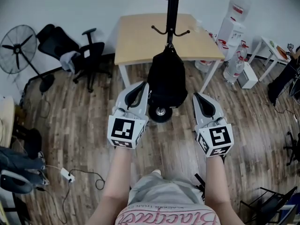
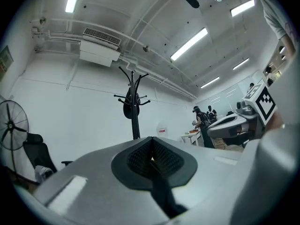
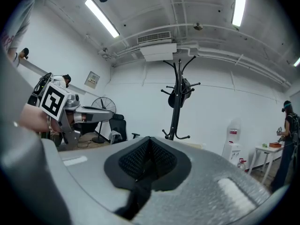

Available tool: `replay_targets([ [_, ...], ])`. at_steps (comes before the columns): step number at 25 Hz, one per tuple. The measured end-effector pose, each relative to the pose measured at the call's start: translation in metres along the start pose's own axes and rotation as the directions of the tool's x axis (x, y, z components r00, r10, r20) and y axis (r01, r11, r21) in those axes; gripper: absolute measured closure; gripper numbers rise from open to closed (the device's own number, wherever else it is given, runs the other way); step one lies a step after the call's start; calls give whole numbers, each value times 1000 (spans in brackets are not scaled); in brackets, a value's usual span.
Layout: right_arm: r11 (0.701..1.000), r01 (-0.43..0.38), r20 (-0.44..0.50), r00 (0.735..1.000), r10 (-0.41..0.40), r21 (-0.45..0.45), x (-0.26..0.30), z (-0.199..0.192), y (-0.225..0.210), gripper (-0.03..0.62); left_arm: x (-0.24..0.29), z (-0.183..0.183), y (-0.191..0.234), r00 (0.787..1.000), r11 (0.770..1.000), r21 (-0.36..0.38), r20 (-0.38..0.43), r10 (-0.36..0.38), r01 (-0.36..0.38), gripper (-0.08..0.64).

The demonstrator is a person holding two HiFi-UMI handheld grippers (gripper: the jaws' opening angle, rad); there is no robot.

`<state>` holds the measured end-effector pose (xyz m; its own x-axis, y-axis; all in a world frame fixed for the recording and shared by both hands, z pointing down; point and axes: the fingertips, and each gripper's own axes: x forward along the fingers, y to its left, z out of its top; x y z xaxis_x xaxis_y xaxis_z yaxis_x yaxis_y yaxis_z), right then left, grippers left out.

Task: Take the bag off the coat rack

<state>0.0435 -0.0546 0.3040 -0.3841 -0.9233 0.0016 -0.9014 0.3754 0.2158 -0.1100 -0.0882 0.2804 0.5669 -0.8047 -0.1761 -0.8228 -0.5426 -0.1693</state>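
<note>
A black bag (image 1: 166, 81) hangs from a hook of the black coat rack (image 1: 172, 8), which stands in front of me on the wood floor. My left gripper (image 1: 139, 90) is just left of the bag and my right gripper (image 1: 202, 102) just right of it. Both are held level and shut, with nothing between the jaws. In the left gripper view the closed jaws (image 2: 152, 156) fill the foreground and the rack (image 2: 135, 121) with the bag (image 2: 128, 108) stands beyond. The right gripper view shows its closed jaws (image 3: 149, 159), with the rack (image 3: 176, 118) and bag (image 3: 178, 97) ahead.
A light wooden table (image 1: 140, 41) stands behind the rack. At the left are black office chairs (image 1: 75, 55) and a floor fan (image 1: 18, 43). A water dispenser (image 1: 234, 27) and a white side table (image 1: 272, 50) are at the right. A power strip (image 1: 65, 175) with cables lies on the floor.
</note>
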Motion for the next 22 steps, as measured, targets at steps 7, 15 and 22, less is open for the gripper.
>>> replay_targets([
  [7, 997, 73, -40, 997, -72, 16, 10, -12, -24, 589, 8, -15, 11, 1000, 1000, -30, -13, -3, 3, 541],
  [15, 998, 53, -29, 998, -52, 27, 32, -23, -31, 589, 26, -35, 15, 999, 999, -39, -46, -21, 20, 541],
  [22, 996, 79, -24, 997, -78, 41, 59, -33, -57, 589, 60, -45, 26, 999, 999, -36, -46, -20, 18, 541],
])
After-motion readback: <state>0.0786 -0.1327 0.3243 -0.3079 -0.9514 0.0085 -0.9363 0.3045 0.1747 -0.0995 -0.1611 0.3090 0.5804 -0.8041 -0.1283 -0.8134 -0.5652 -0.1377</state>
